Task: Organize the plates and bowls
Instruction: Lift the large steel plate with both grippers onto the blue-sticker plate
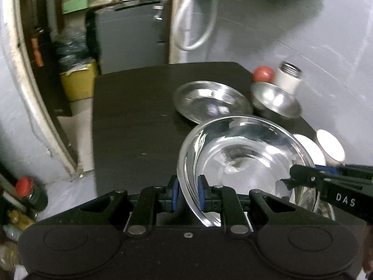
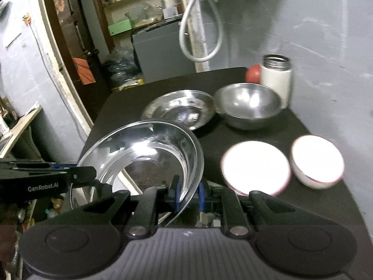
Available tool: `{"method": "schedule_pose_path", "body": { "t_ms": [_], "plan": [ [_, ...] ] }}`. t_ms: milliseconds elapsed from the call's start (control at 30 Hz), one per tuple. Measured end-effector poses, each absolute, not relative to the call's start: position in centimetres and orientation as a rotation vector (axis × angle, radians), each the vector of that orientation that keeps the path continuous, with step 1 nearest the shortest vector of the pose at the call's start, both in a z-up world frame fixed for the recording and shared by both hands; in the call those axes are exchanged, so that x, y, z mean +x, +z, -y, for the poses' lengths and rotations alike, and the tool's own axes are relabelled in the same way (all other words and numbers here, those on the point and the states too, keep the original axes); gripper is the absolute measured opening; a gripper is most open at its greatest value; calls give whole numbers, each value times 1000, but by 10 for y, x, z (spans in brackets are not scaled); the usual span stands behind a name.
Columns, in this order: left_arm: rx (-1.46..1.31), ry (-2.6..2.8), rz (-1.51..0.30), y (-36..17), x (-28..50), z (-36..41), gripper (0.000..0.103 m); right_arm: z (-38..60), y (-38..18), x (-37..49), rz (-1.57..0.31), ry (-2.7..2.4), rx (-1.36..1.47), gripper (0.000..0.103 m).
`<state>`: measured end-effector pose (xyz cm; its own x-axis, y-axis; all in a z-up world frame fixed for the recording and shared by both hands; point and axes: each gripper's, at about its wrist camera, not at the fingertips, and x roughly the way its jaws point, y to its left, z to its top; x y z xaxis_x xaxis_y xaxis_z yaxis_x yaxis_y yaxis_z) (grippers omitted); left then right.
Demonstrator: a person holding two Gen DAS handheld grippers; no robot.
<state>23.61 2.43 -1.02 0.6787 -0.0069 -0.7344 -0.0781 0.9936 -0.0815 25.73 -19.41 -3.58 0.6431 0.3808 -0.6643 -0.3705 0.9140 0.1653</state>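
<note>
The raised steel plate [image 1: 244, 154] hides most of one white bowl [image 1: 310, 149] in the left wrist view, and the other white bowl [image 1: 331, 148] glares too brightly for detail. The red ball [image 2: 253, 73] sits half-hidden behind the flask [image 2: 276, 77]. Shelf clutter [image 2: 139, 11] is blurred beyond telling.

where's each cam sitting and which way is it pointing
Left wrist: on the left tongs, facing forward across the table; they clamp the steel plate's rim; right tongs enter right.
Right wrist: on the right tongs, clamping the same plate; left tongs enter left.
Shared: the held plate, second steel plate, steel bowl.
</note>
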Motion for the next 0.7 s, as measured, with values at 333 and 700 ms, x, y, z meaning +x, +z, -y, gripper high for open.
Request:
{"method": "schedule_pose_path", "body": {
  "t_ms": [333, 700],
  "plan": [
    [34, -111, -867, -18, 230, 25, 18, 232, -40, 223, -806, 366, -4, 21],
    [148, -133, -915, -28, 228, 41, 19, 233, -49, 208, -866, 367, -53, 24]
  ]
}}
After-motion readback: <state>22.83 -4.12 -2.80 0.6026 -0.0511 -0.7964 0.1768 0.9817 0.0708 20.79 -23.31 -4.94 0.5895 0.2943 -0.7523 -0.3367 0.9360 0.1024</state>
